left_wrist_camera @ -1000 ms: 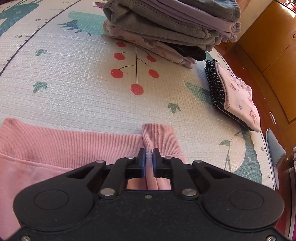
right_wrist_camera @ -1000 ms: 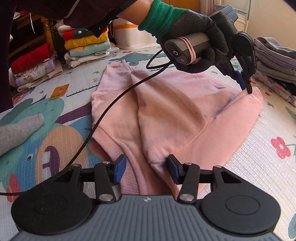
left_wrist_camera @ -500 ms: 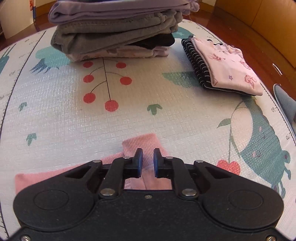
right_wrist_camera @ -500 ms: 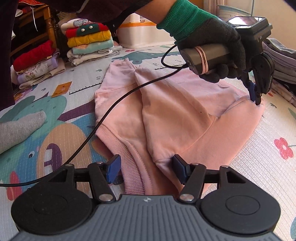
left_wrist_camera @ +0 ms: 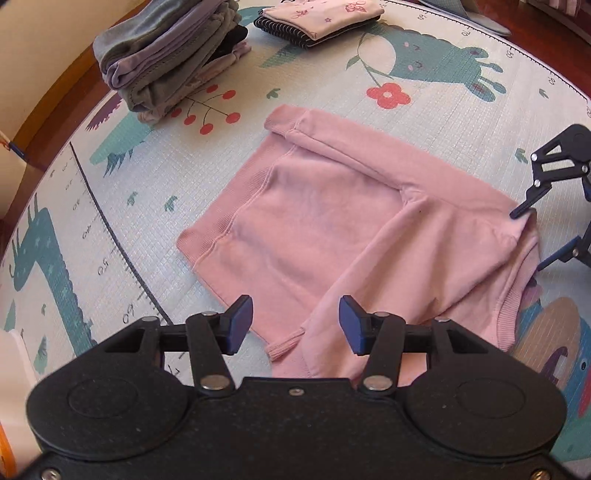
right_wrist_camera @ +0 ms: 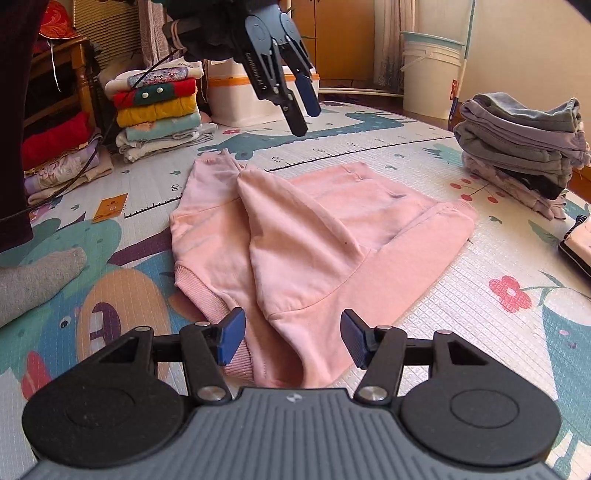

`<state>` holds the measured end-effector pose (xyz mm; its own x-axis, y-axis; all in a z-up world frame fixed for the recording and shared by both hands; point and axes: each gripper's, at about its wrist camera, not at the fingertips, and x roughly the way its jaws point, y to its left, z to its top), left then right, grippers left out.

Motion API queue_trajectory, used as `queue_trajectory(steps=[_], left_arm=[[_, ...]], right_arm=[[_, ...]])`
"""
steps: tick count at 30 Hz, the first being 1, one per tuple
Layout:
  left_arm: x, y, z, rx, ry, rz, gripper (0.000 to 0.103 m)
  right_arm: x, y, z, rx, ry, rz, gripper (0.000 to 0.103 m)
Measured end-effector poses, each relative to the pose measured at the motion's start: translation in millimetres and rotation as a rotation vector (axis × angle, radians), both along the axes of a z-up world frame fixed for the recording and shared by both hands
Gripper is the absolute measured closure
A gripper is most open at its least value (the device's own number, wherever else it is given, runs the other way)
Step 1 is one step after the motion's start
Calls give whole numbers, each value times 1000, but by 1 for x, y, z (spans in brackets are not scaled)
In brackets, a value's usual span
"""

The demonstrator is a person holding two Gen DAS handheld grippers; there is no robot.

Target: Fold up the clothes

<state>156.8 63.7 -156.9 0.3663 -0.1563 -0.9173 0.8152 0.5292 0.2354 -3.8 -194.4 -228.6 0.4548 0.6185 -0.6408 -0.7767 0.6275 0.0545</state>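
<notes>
A pink sweatshirt (left_wrist_camera: 332,206) lies flat on the play mat, both sleeves folded across its body; it also shows in the right wrist view (right_wrist_camera: 314,229). My left gripper (left_wrist_camera: 295,330) is open and empty, raised above the sweatshirt's near edge. In the right wrist view it (right_wrist_camera: 304,99) hangs in the air above the garment's far side. My right gripper (right_wrist_camera: 291,338) is open and empty, low over the shoulder and collar end. In the left wrist view it (left_wrist_camera: 526,240) sits at the right edge beside the collar.
A stack of grey and lilac folded clothes (left_wrist_camera: 166,62) (right_wrist_camera: 521,147) stands on the mat's edge. A small floral and striped folded pile (left_wrist_camera: 317,18) lies beyond. A colourful stack (right_wrist_camera: 159,110), white bins (right_wrist_camera: 255,96) (right_wrist_camera: 432,74) and a grey-socked foot (right_wrist_camera: 37,280) are nearby.
My left gripper let go of the sleeve cuff, opened wide and lifted up and away from the sweatshirt. The cuff now lies at the hem. My right gripper stayed open and barely moved.
</notes>
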Motion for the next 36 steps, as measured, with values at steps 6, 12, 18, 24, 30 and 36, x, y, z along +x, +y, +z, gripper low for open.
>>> queue_trajectory(steps=[6,12,18,24,30,36], left_arm=[[-33,16,-21,74,-26,-195,53],[-38,24,-29,49,-41,-269,53],[-22,45,-35,31,-36,-134,60],[-70,46,-63,264,-266,-607,69],[-95,52,-84,372,-403,-889,78],[-103,68,-95,450,-469,-1057,78]], right_arm=[[-15,23,-22,-107,6,76,34],[-20,21,-18,-143,-11,97,47],[-18,23,-15,-125,1,96,47],[-14,23,-11,-62,-9,63,48],[-2,19,-20,-20,77,30,47],[2,15,-21,12,112,13,47]])
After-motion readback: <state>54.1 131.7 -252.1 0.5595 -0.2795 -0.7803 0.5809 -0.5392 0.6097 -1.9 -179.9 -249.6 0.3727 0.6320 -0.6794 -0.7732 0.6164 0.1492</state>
